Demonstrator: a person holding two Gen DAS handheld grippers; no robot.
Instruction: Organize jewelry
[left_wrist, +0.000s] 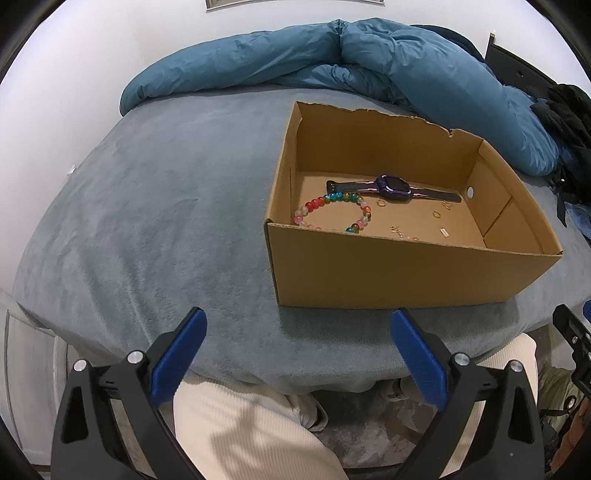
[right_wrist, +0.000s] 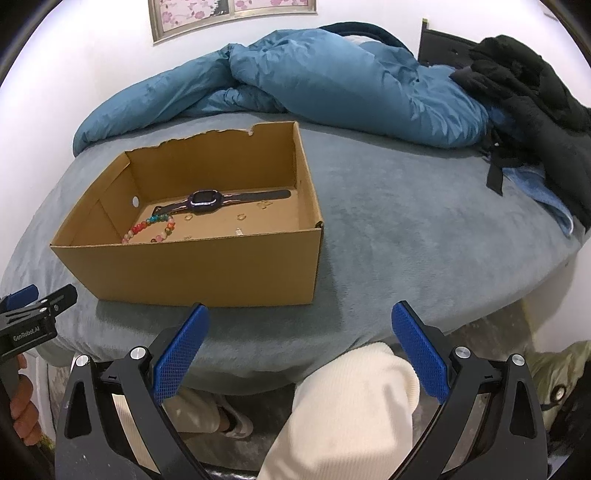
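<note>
An open cardboard box (left_wrist: 388, 273) (right_wrist: 207, 273) sits on a grey-blue bed. Inside lie a purple watch (left_wrist: 393, 186) (right_wrist: 205, 198), a multicoloured bead bracelet (left_wrist: 332, 212) (right_wrist: 151, 227) and several small gold pieces such as rings (left_wrist: 437, 214) (right_wrist: 242, 216). My left gripper (left_wrist: 297, 321) is open, held back from the box near the bed's front edge, nothing between its blue pads. My right gripper (right_wrist: 301, 314) is also open and empty, just in front of the box's right front corner. The left gripper (right_wrist: 33, 306) shows at the right wrist view's left edge.
A crumpled blue duvet (left_wrist: 332, 59) (right_wrist: 332, 81) lies along the far side of the bed. Black clothing (right_wrist: 535, 96) is piled at the far right. A person's knees in cream trousers (left_wrist: 251, 435) (right_wrist: 351, 413) are below the grippers. A framed picture (right_wrist: 229, 11) hangs on the wall.
</note>
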